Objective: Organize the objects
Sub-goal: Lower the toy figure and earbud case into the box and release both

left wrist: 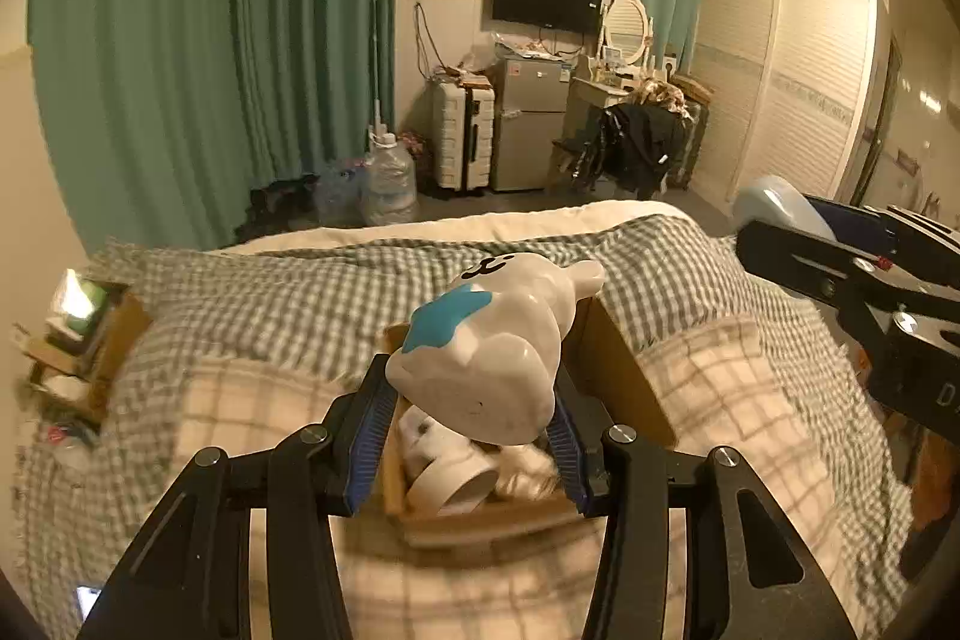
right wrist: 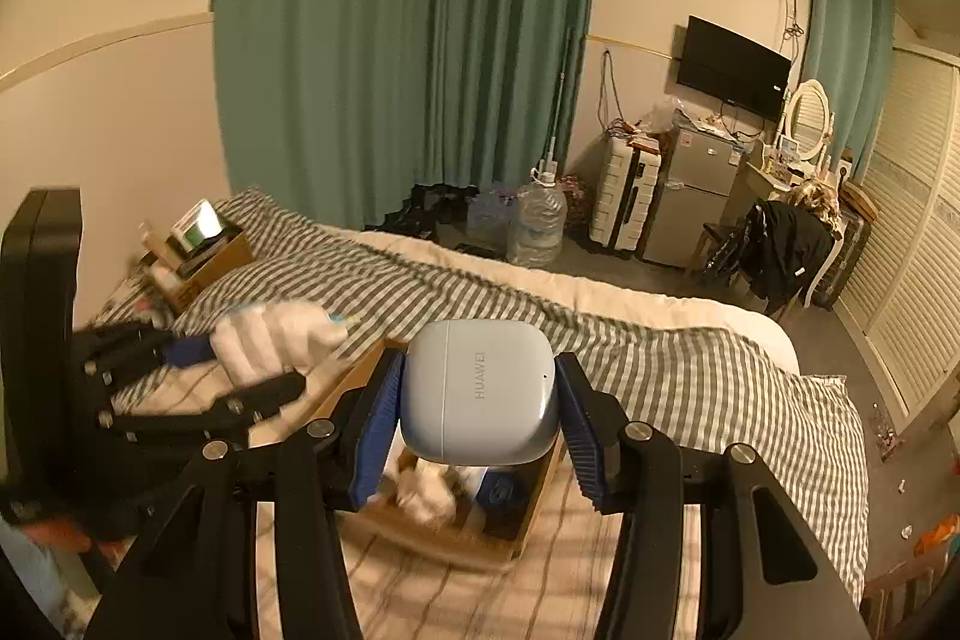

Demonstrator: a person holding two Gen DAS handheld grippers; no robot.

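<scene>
Left gripper [left wrist: 471,436] clamping white-and-blue ceramic animal figure [left wrist: 480,352], right gripper [right wrist: 477,421] clamping pale-blue plastic earbud case [right wrist: 477,391], both hovering over near, seemingly part-filled brown cardboard box [left wrist: 624,376].

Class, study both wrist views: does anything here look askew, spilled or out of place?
Nothing is spilled or damaged. The white figurine lies tilted in the left gripper above the cardboard box; the earbud case sits upright in the right gripper.
</scene>
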